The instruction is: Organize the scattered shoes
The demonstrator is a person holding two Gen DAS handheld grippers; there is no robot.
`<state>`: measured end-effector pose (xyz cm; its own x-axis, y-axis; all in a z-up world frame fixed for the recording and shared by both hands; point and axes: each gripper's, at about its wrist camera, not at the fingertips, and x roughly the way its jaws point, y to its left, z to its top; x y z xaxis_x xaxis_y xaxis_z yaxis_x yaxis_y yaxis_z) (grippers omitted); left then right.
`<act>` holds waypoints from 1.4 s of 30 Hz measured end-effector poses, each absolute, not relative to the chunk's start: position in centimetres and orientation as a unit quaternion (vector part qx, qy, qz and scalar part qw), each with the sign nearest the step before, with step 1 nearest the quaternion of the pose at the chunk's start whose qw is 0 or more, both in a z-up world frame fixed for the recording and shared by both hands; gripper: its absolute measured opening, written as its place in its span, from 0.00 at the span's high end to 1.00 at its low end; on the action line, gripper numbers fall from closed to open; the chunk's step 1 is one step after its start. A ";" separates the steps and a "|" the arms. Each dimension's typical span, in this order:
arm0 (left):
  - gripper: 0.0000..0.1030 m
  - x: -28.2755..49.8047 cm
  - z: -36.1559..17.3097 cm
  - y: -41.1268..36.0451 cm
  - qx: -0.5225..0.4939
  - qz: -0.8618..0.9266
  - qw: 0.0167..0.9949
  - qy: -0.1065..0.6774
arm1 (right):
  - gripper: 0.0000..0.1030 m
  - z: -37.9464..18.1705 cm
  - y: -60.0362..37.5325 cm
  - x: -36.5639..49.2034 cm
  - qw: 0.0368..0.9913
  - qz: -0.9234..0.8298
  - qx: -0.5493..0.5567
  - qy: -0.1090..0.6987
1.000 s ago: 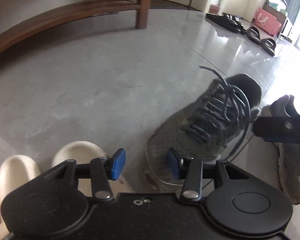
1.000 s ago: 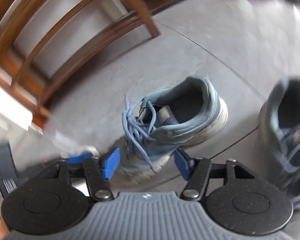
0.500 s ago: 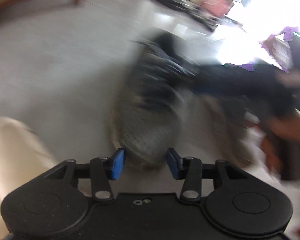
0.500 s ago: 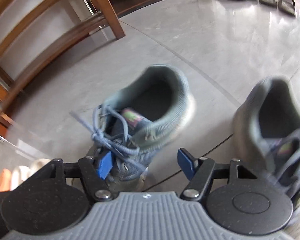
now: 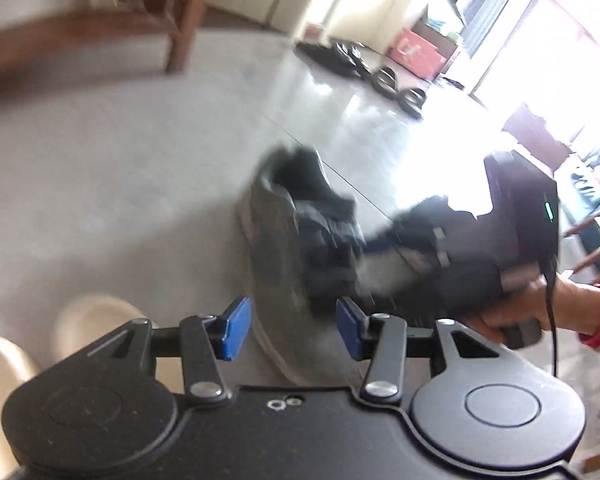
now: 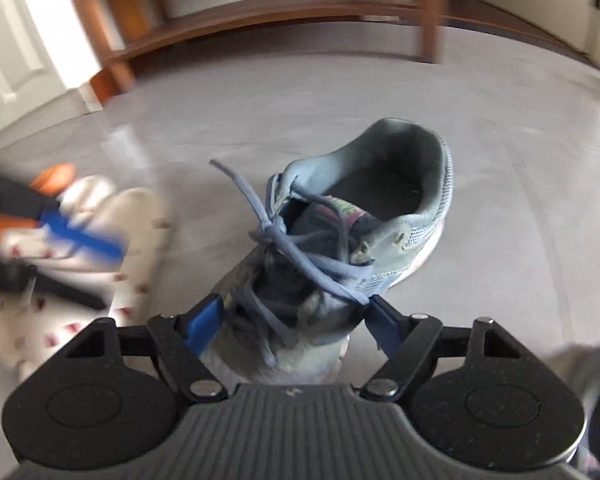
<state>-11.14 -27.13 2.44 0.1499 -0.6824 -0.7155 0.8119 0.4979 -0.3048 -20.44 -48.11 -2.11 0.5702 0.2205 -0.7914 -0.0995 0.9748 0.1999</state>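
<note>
A grey-blue laced sneaker [image 6: 352, 240] stands on the grey floor, heel away from me. My right gripper [image 6: 290, 320] has its blue pads on either side of the sneaker's laced forefoot, closed against it. In the left wrist view the same sneaker [image 5: 284, 248] is blurred, with the right gripper [image 5: 380, 248] reaching in from the right. My left gripper [image 5: 292, 332] is open, its pads either side of the sneaker's toe, not touching. The second grey sneaker [image 6: 580, 364] shows only as a blurred edge at the right.
White slippers [image 6: 100, 248] with red marks lie left of the sneaker, beside orange ones [image 6: 56, 176]. Cream slippers [image 5: 92, 328] lie at the lower left. A wooden bench [image 6: 260, 12] stands behind. Dark sandals [image 5: 384, 80] lie far off by a pink box [image 5: 416, 48].
My right gripper has moved onto the sneaker's forefoot and closed on it. The sneaker has turned, heel now away from the left gripper. My left gripper swung fast and stayed open.
</note>
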 end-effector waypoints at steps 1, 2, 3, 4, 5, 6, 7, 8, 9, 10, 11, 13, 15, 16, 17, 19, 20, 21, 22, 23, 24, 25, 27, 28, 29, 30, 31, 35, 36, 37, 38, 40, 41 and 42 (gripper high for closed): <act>0.54 -10.8 3.0 -26.6 0.076 -0.485 0.767 0.413 | 0.25 -2.1 -47.2 -20.4 0.884 0.102 0.037 0.455; 0.54 -10.6 3.5 -26.2 0.070 -0.479 0.774 0.407 | 0.26 -2.1 -46.2 -20.3 0.884 0.114 0.002 0.454; 0.54 -10.3 3.9 -25.9 0.062 -0.476 0.779 0.404 | 0.26 -2.1 -45.7 -20.2 0.882 0.125 -0.012 0.453; 0.54 -10.2 4.3 -25.8 0.055 -0.476 0.780 0.402 | 0.26 -2.1 -45.6 -20.2 0.880 0.140 -0.014 0.454; 0.54 -10.1 4.7 -25.7 0.050 -0.478 0.781 0.400 | 0.27 -2.0 -45.2 -20.3 0.877 0.159 -0.018 0.454; 0.54 -10.3 5.1 -25.7 0.045 -0.481 0.780 0.397 | 0.27 -1.8 -44.5 -20.7 0.871 0.184 -0.032 0.455; 0.53 -10.5 5.4 -25.7 0.040 -0.489 0.778 0.393 | 0.27 -2.0 -44.2 -20.6 0.867 0.196 -0.044 0.456; 0.53 -10.7 5.8 -25.8 0.035 -0.495 0.775 0.390 | 0.27 -2.1 -43.7 -20.7 0.861 0.209 -0.063 0.460; 0.52 -10.9 6.0 -26.0 0.031 -0.500 0.774 0.387 | 0.30 -2.1 -43.4 -21.0 0.856 0.219 -0.072 0.463; 0.52 -11.1 6.2 -26.3 0.027 -0.506 0.773 0.382 | 0.33 -1.8 -43.4 -21.5 0.857 0.215 -0.062 0.463; 0.52 -11.4 6.3 -26.6 0.023 -0.511 0.772 0.378 | 0.34 -1.5 -43.6 -22.3 0.861 0.206 -0.047 0.462; 0.51 -12.3 6.2 -28.1 0.020 -0.526 0.769 0.362 | 0.35 -0.5 -44.7 -24.3 0.877 0.166 0.008 0.451; 0.51 -13.3 5.9 -29.8 0.020 -0.541 0.765 0.349 | 0.34 0.5 -46.0 -26.5 0.890 0.121 0.069 0.434; 0.51 -13.8 5.5 -30.9 0.019 -0.547 0.760 0.350 | 0.34 1.0 -47.1 -28.3 0.897 0.078 0.106 0.422; 0.51 -14.2 5.0 -31.6 0.018 -0.550 0.757 0.353 | 0.34 1.6 -48.1 -30.2 0.903 0.031 0.131 0.408; 0.51 -15.5 3.7 -34.0 0.017 -0.559 0.743 0.367 | 0.34 2.4 -49.5 -32.9 0.909 -0.039 0.158 0.383; 0.51 -16.3 3.0 -35.4 0.016 -0.564 0.736 0.375 | 0.34 2.9 -50.6 -34.9 0.910 -0.083 0.175 0.368; 0.51 -16.9 2.3 -36.7 0.014 -0.567 0.728 0.385 | 0.34 3.5 -50.9 -35.7 0.908 -0.109 0.186 0.358; 0.52 -17.6 1.7 -38.0 0.010 -0.567 0.720 0.399 | 0.34 4.0 -51.3 -36.6 0.907 -0.135 0.192 0.348; 0.52 -18.1 1.2 -39.4 0.005 -0.567 0.713 0.412 | 0.35 4.6 -51.9 -37.9 0.906 -0.169 0.196 0.335; 0.52 -18.6 0.6 -40.9 0.001 -0.568 0.706 0.424 | 0.37 5.1 -52.3 -38.8 0.904 -0.195 0.196 0.327; 0.53 -18.9 0.2 -42.0 -0.002 -0.568 0.701 0.431 | 0.42 5.4 -52.7 -39.3 0.901 -0.214 0.197 0.321; 0.53 -19.5 -0.5 -44.3 -0.006 -0.566 0.696 0.442 | 0.79 6.1 -53.8 -40.3 0.893 -0.251 0.195 0.319; 0.53 -19.8 -0.9 -45.9 -0.006 -0.562 0.694 0.450 | 0.79 6.3 -54.3 -40.6 0.888 -0.263 0.191 0.324; 0.54 -20.1 -1.3 -47.5 -0.005 -0.558 0.692 0.458 | 0.79 6.4 -55.1 -40.8 0.883 -0.277 0.191 0.327; 0.54 -20.0 -1.9 -48.9 -0.001 -0.551 0.692 0.467 | 0.79 6.5 -55.5 -41.0 0.880 -0.284 0.194 0.328; 0.55 -19.7 -2.5 -50.2 0.005 -0.542 0.693 0.476 | 0.78 6.5 -55.9 -41.1 0.877 -0.289 0.197 0.329; 0.72 -18.9 -4.9 -53.5 0.015 -0.500 0.700 0.509 | 0.76 5.9 -56.8 -41.4 0.875 -0.295 0.196 0.330; 0.72 -18.8 -5.2 -53.9 0.015 -0.496 0.702 0.511 | 0.78 5.8 -56.8 -41.5 0.876 -0.293 0.194 0.330; 0.73 -18.7 -5.5 -54.3 0.014 -0.494 0.703 0.511 | 0.79 5.6 -56.9 -41.6 0.877 -0.290 0.193 0.331; 0.75 -18.6 -5.6 -54.5 0.015 -0.494 0.705 0.509 | 0.79 5.3 -57.1 -41.5 0.879 -0.285 0.193 0.331; 0.80 -18.4 -5.5 -53.8 0.008 -0.484 0.715 0.505 | 0.79 4.8 -57.3 -41.2 0.880 -0.279 0.196 0.332; 0.87 -18.3 -5.5 -53.2 0.001 -0.474 0.723 0.502 | 0.78 4.6 -57.5 -40.8 0.879 -0.280 0.198 0.330; 0.89 -18.2 -5.4 -52.5 -0.003 -0.464 0.733 0.497 | 0.76 4.4 -57.7 -40.4 0.879 -0.282 0.201 0.328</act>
<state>-18.16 -52.51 -5.44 0.0747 -0.6831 -0.7265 0.6770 0.5697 -0.4660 -40.36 -57.73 4.42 0.6252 -0.3635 -0.6907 0.6278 0.7600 0.1683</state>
